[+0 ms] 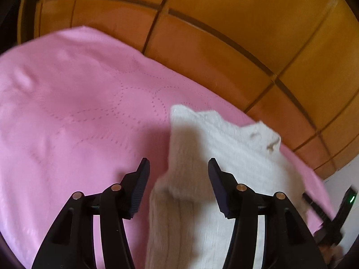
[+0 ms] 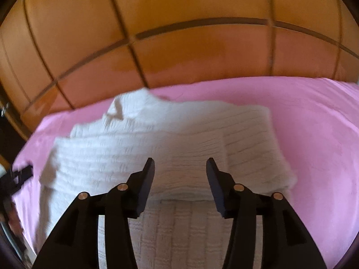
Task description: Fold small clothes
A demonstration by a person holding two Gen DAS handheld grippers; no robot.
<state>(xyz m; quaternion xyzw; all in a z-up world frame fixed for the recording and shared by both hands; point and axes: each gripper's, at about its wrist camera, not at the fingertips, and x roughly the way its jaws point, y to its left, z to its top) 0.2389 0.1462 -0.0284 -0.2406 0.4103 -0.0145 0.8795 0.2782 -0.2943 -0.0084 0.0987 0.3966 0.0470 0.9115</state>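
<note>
Home: terracotta floor tiles, pink quilted bedspread.

A pink quilt with dotted stitching covers the surface; behind its far edge stands an orange-brown panelled wall.

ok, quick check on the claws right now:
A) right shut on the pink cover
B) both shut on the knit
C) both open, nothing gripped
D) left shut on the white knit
C: in each wrist view the fingers stand wide apart, the left claw and the right claw both over the white knit garment, with no fabric pinched between them; the garment lies on the pink cover.
</note>
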